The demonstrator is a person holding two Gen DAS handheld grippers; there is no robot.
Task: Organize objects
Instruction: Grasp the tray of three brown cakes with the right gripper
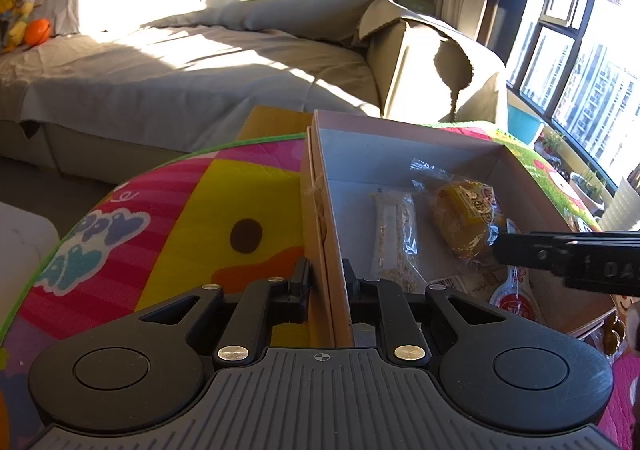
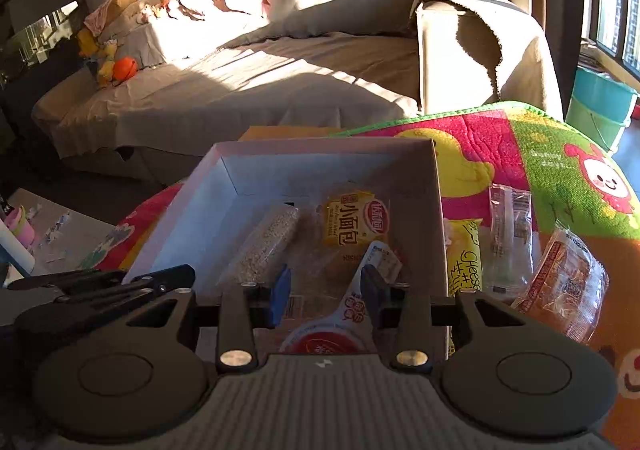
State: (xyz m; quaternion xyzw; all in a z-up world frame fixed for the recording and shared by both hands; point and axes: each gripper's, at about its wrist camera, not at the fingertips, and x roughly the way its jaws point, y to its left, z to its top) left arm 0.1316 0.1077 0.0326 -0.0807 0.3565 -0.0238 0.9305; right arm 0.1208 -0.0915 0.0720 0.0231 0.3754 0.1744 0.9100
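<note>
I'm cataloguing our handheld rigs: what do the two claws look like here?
Both are black linkage arms with brass-coloured pivot pins, round black discs and a ribbed grey base. The left claw has black pads; the right claw has blue pads. No cables or sleeves show.

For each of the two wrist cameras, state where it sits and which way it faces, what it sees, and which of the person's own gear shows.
Left wrist: sits behind the left gripper, facing the sofa; its fingers clamp the cardboard box wall; the right gripper pokes in at right.
Right wrist: sits behind the right gripper, open above the box's snacks, facing the same sofa; the left gripper shows at lower left.
Shared: box, yellow bread packet, grain bar, play mat, sofa.
</note>
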